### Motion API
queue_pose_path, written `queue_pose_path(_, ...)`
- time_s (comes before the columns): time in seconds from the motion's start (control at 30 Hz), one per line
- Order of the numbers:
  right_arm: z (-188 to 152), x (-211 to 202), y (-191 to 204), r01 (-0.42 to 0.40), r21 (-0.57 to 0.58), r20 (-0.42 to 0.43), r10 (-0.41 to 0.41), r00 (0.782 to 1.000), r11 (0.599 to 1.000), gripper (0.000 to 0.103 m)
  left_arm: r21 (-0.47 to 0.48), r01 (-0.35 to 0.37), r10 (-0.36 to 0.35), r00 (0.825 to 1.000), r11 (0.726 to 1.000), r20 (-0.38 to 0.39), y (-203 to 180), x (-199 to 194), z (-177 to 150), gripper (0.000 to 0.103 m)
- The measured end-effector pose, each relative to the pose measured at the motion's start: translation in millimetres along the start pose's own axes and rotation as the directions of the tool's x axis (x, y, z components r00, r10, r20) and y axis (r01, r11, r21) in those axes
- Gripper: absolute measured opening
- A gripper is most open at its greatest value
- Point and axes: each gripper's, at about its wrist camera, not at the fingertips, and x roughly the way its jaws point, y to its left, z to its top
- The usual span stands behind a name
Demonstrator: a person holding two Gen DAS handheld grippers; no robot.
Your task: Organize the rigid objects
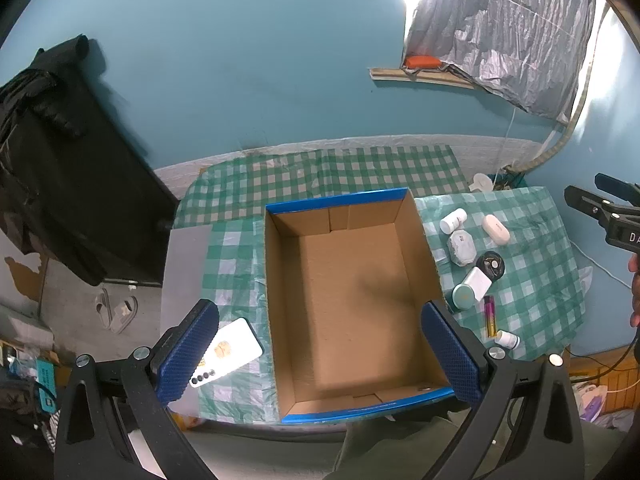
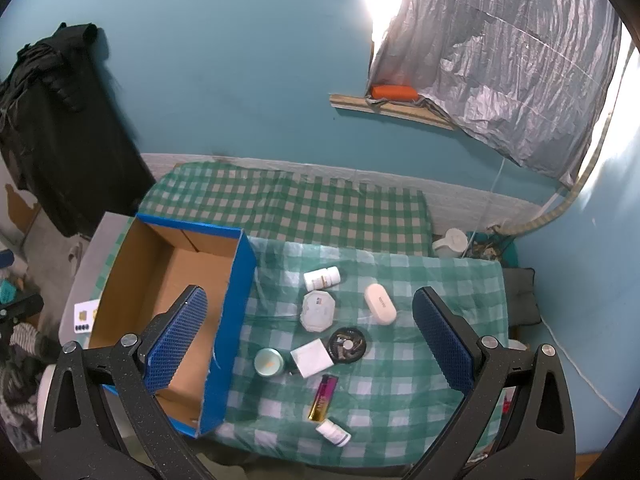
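Left wrist view: the left gripper point(image 1: 320, 354) hangs above an empty cardboard box point(image 1: 352, 304) with blue edges, pointing steeply down into it. Its two blue-padded fingers stand as wide apart as they go and hold nothing. The box sits on a green checked tablecloth point(image 1: 532, 280), its long axis running from near to far. A white phone point(image 1: 232, 350) lies face down on the cloth just left of the box, partly behind the left finger. To the right of the box lies a cluster of small items, and at the far right edge of the view the other gripper shows as a black shape.

Right wrist view: the right gripper point(image 2: 310, 346) hovers over that cluster, fingers fully spread and empty. Between the fingers lie a white pill bottle point(image 2: 322, 279), an octagonal white case point(image 2: 318, 312), a white earbud case point(image 2: 380, 304), a round black object point(image 2: 347, 345) whose nature is hard to make out, a white square box point(image 2: 312, 358), a teal jar point(image 2: 269, 361), a pink and gold lighter point(image 2: 323, 398) with its long axis running near to far, and a small white bottle point(image 2: 334, 433) nearest the camera.

The items lie directly beneath the right gripper, so that hand is likely the nearer one for a pick. The box lies to their left, touching none of them.
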Motion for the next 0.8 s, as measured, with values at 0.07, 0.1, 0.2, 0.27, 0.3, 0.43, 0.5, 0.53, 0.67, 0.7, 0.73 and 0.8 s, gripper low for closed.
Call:
queue_pose_path(0.07,0.9,0.3,0.1,0.000,0.001,-0.002,0.000,1.000,1.000,0.102,0.001,-0.001,0.001,1.000,1.000,0.000,-0.8,-0.5,-0.6,0.102)
queue_pose_path(0.1,1.2,0.0,0.3,0.000,0.002,-0.004,0.000,1.000,1.000,0.102,0.002,-0.002,0.002,1.000,1.000,0.002,-1.1,-0.5,-1.0,0.102)
queue_pose_path(0.2,1.0,0.2,0.7,-0.001,0.001,-0.003,0.001,1.000,1.000,0.102,0.002,-0.001,0.001,1.000,1.000,0.001,-0.4,0.2,-0.4,0.102)
queue_pose_path(0.27,1.2,0.1,0.5,0.000,0.000,-0.003,0.000,1.000,1.000,0.102,0.002,-0.002,0.002,1.000,1.000,-0.001,-0.5,0.3,-0.2,0.102)
queue_pose_path(0.3,1.5,0.1,0.4,-0.001,0.000,-0.003,0.001,1.000,1.000,0.102,0.002,-0.004,0.004,1.000,1.000,-0.003,-1.1,0.4,-0.6,0.102)
queue_pose_path(0.43,2.0,-0.1,0.3,0.000,0.001,-0.005,0.000,1.000,1.000,0.102,0.002,-0.005,0.005,1.000,1.000,-0.002,-1.5,0.1,-2.4,0.102)
queue_pose_path(0.5,2.3,-0.3,0.9,-0.001,0.001,-0.004,0.001,1.000,1.000,0.102,0.002,-0.004,0.004,1.000,1.000,-0.003,-1.2,0.5,-1.9,0.102)
queue_pose_path(0.53,0.7,1.3,-1.9,-0.002,0.000,-0.004,0.002,1.000,1.000,0.102,0.002,-0.004,0.004,1.000,1.000,-0.004,-1.1,0.5,-1.7,0.102)
queue_pose_path(0.67,1.0,1.2,-1.5,-0.002,0.001,-0.004,0.002,1.000,1.000,0.102,0.002,-0.004,0.004,1.000,1.000,-0.005,-1.4,0.3,-1.3,0.102)
queue_pose_path(0.7,1.2,1.1,-1.1,-0.001,0.001,-0.005,0.001,1.000,1.000,0.102,0.003,-0.004,0.004,1.000,1.000,-0.005,-1.6,0.2,-1.3,0.102)
queue_pose_path(0.73,0.3,2.1,-1.4,0.000,0.000,-0.004,0.000,1.000,1.000,0.102,0.003,-0.005,0.005,1.000,1.000,-0.005,-1.7,0.1,-1.3,0.102)
queue_pose_path(0.8,1.5,1.1,-0.7,0.000,0.000,-0.005,0.000,1.000,1.000,0.102,0.002,-0.004,0.004,1.000,1.000,-0.007,-1.6,0.3,-1.4,0.102)
